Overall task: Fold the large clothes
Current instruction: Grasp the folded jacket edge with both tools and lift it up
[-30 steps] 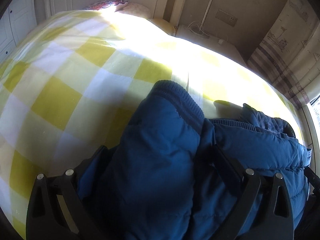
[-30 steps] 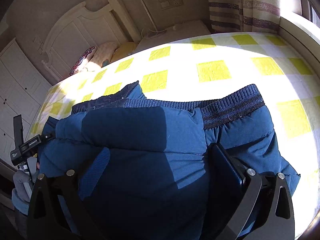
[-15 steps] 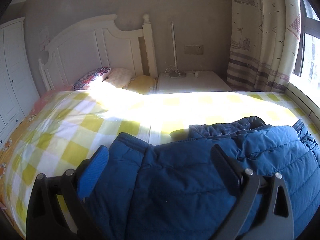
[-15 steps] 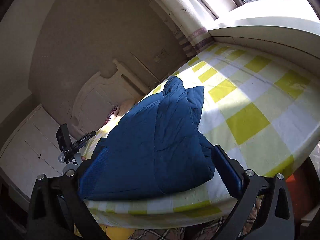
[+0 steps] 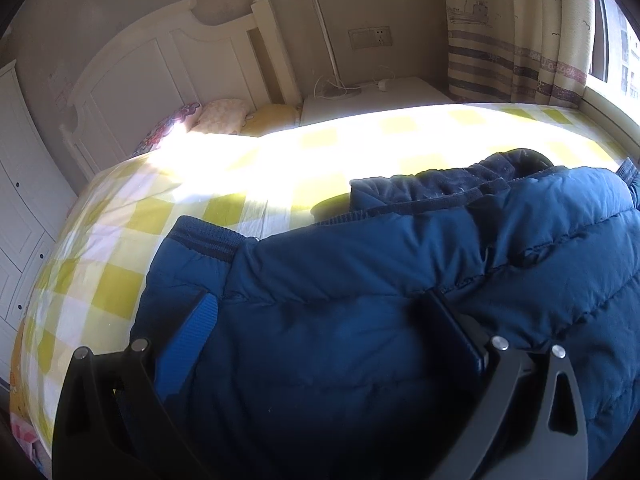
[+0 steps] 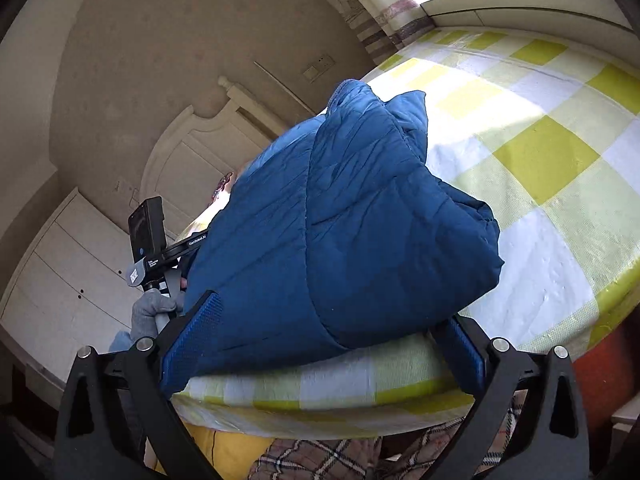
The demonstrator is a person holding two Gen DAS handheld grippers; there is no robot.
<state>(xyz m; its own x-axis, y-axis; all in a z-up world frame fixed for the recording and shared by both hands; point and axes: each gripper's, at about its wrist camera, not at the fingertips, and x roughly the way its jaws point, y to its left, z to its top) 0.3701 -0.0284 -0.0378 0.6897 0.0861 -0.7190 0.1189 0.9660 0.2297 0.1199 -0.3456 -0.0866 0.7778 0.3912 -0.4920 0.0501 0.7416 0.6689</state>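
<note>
Writing: white lettering is seen on the bar of the left gripper's handle (image 6: 176, 254) in the right wrist view; only "GenRobot.AI" can be made out, the smaller lines and the square code label below are too small to be read.
Jacket: the blue padded jacket (image 5: 400, 300) is laid folded on the yellow-and-white checked bedsheet (image 5: 132, 216), near the bed's near edge; a ribbed cuff (image 5: 208, 238) is turned up at its left end, and a darker collar part (image 5: 432, 188) is seen behind the top fold.
Left gripper: the left gripper (image 5: 324, 320) is held low over the jacket, its fingers spread wide; the blue pad of the left finger (image 5: 188, 344) is set at the jacket's left end, the other finger is pressed down on the padding; nothing is seen to be pinched.
Left hand: a grey-gloved hand (image 6: 150, 314) is wrapped around the handle, just beside the jacket's far end.
Right gripper: the right gripper (image 6: 328, 344) is held at the bed's edge, tilted, fingers spread wide, with the jacket's near fold lying between them, not clamped.
Edges: the jacket's near fold is brought close to the mattress edge (image 6: 360, 396).
Room: sunlit sheet is left open beyond the jacket toward the white headboard (image 5: 168, 64), the pillows (image 5: 224, 114), and the curtain (image 5: 512, 32) side.
</note>
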